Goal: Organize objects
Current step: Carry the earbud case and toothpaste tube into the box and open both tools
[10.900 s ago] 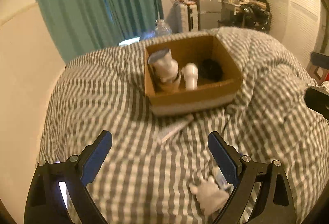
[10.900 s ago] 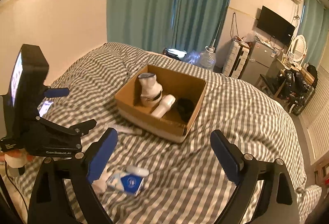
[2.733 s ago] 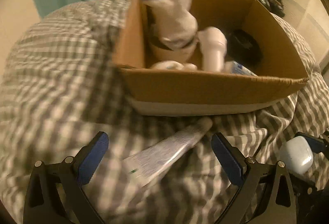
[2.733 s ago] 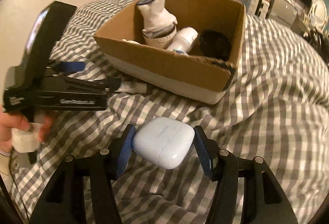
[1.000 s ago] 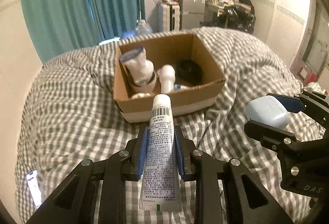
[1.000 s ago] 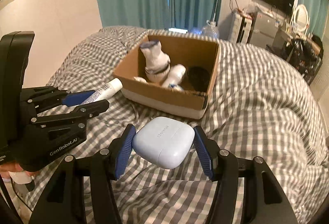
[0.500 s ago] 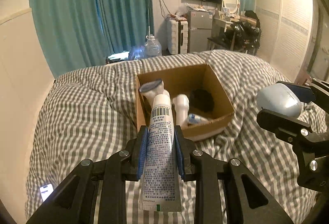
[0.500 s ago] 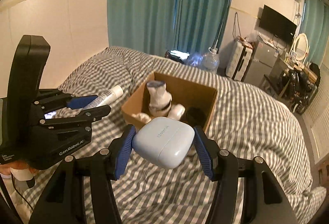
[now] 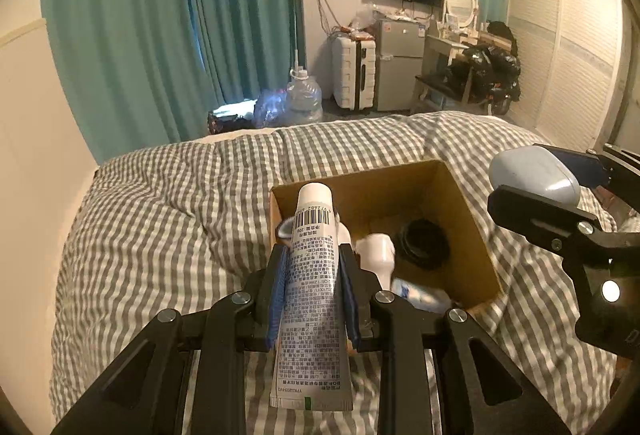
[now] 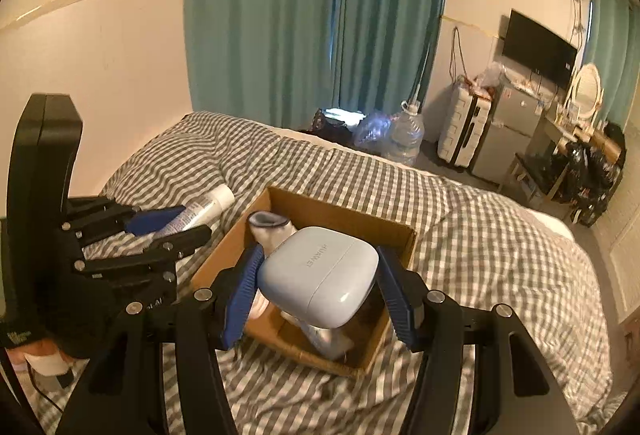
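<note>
My left gripper [image 9: 311, 267] is shut on a white tube [image 9: 314, 299] with printed text and a barcode, its cap pointing forward over the near left corner of the open cardboard box [image 9: 472, 235]. My right gripper [image 10: 318, 283] is shut on a pale blue earbud case [image 10: 320, 275], held above the box [image 10: 344, 213]. In the left wrist view the case [image 9: 534, 175] shows at the right, over the box's right side. The box holds a white sock roll [image 10: 270, 227], a white bottle [image 9: 378, 255], a black round item [image 9: 424, 241] and a small blue-white packet [image 9: 412, 291].
The box sits on a bed with a grey-and-white checked cover [image 9: 168, 227]. Teal curtains [image 9: 180, 27], a water jug [image 9: 302, 99], a suitcase [image 9: 354, 71], a small fridge [image 9: 400, 63] and a cluttered desk [image 9: 476, 63] stand beyond the bed. A hand [image 10: 38, 357] holds the left gripper's handle.
Both grippers have risen and moved forward toward the box with their loads. The box now sits lower and closer under the fingers in both views.
</note>
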### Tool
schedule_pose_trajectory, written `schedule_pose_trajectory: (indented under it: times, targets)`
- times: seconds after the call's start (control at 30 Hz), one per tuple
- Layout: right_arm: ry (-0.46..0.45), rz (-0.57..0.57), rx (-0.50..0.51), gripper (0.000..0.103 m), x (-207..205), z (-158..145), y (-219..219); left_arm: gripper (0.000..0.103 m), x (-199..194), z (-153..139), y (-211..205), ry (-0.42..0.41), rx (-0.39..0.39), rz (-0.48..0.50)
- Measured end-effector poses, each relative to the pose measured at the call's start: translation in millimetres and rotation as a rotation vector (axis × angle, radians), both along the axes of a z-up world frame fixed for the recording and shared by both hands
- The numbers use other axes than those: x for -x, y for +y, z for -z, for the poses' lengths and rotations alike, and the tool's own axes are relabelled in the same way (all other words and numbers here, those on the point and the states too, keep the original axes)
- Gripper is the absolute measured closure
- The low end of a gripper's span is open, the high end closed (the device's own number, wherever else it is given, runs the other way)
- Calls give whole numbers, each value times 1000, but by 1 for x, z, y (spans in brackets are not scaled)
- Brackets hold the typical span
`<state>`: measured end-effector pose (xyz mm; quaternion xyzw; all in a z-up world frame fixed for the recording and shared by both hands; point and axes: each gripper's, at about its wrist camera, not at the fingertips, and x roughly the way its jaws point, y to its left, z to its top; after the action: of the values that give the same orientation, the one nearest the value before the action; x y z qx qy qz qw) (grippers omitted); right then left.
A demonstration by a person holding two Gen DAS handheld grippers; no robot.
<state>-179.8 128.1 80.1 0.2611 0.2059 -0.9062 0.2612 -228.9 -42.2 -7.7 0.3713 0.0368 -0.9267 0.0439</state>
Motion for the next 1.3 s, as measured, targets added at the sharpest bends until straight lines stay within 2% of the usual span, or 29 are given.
schedule_pose_trajectory:
  times: [0.2, 0.4, 0.57, 0.8, 0.97, 1.07, 1.2, 1.23, 1.3]
  targets:
    - [-41, 8, -7, 46, 60, 12, -15, 78, 53, 22, -1, -36, -19, 6]
    - [-124, 41, -23, 46, 119, 48, -14, 78, 84, 55, 17, -85, -45, 75]
    - [-175, 45, -64, 46, 143, 79, -15, 78, 93, 77, 19, -114, -81, 100]
    - [-207, 43, -72, 46, 157, 94, -12, 78, 97, 89, 15, -117, -90, 92]
    - [-212, 34, -43, 45, 148, 91, -11, 78, 95, 89, 14, -116, -97, 89]
    - [-195, 35, -13, 34, 141, 78, -9, 75, 93, 86, 14, -122, -94, 88]
    - [-163, 62, 15, 32, 130, 56, -2, 72, 87, 70, 14, -102, -73, 65]
    - [-151, 68, 21, 32, 126, 49, 0, 70, 84, 66, 13, -93, -70, 61]
    - [-121, 77, 38, 31, 117, 32, 3, 52, 77, 50, 9, -67, -65, 47]
